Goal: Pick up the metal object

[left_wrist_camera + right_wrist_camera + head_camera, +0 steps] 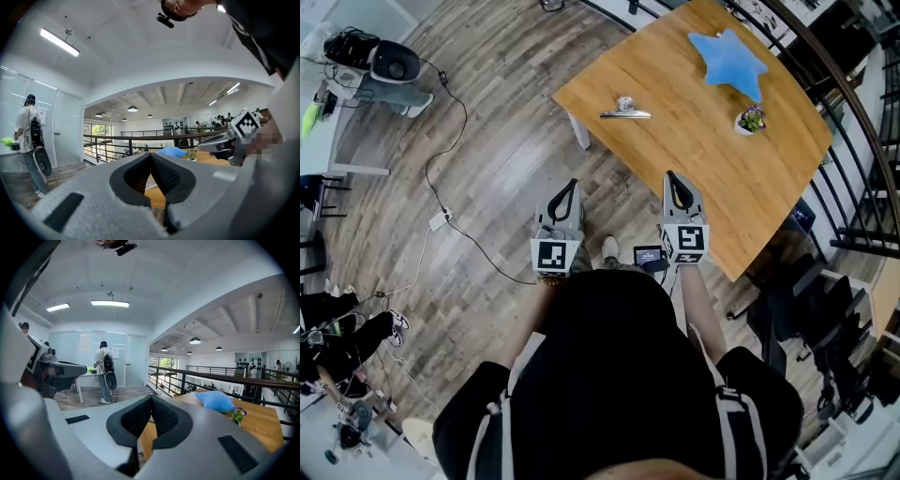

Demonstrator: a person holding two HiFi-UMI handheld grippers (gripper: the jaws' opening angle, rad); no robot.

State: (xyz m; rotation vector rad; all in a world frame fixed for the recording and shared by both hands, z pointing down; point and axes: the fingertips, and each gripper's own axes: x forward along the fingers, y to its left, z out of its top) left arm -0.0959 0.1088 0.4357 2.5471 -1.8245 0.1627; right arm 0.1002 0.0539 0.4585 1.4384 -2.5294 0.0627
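Observation:
A shiny metal object [624, 111], a thin bar with a round knob, lies near the left corner of the wooden table [703, 141]. My left gripper [573, 183] is held over the floor just short of the table, jaws shut with nothing between them. My right gripper [671, 174] reaches the table's near edge, also shut and empty. In the left gripper view the tips [151, 154] meet, with the table edge [157, 194] seen past them. The right gripper view shows its tips [151, 398] touching, with the table [260, 420] ahead to the right.
A blue star-shaped cushion [728, 60] and a small potted plant [751, 120] sit on the table's far side. A cable [441, 220] runs over the wooden floor at left. A dark railing [853, 103] borders the right. A person [105, 371] stands by a desk in the distance.

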